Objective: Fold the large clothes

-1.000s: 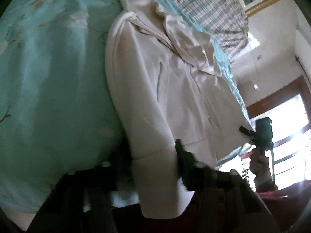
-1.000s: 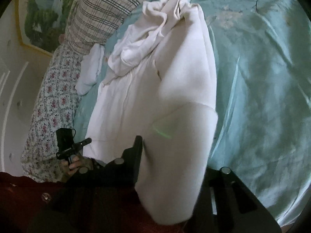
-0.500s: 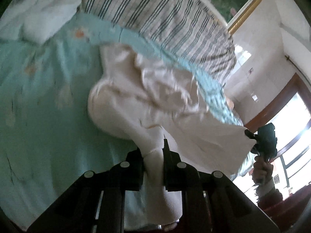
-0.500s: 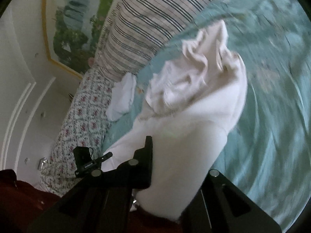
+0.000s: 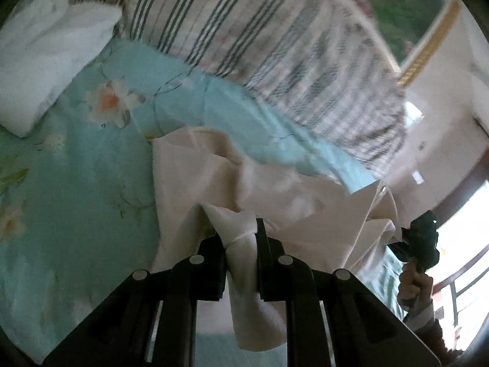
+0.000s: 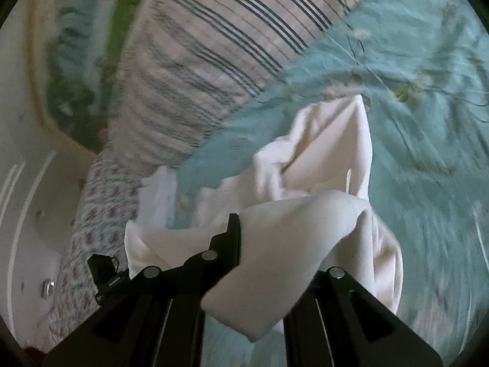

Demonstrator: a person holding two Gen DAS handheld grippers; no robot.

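Gripping garment (image 5: 244,183) edge, left tool (image 5: 241,244) clamped.

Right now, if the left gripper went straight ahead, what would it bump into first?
Probably more of the cream garment it already pinches, bunched just ahead of the left gripper. Beyond lie the teal bedsheet and striped pillow; depth is unclear.

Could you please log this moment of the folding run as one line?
stage: fold underway | left tool: shut on cream garment | right tool: shut on cream garment | surface: teal bedspread | nearby: striped pillow
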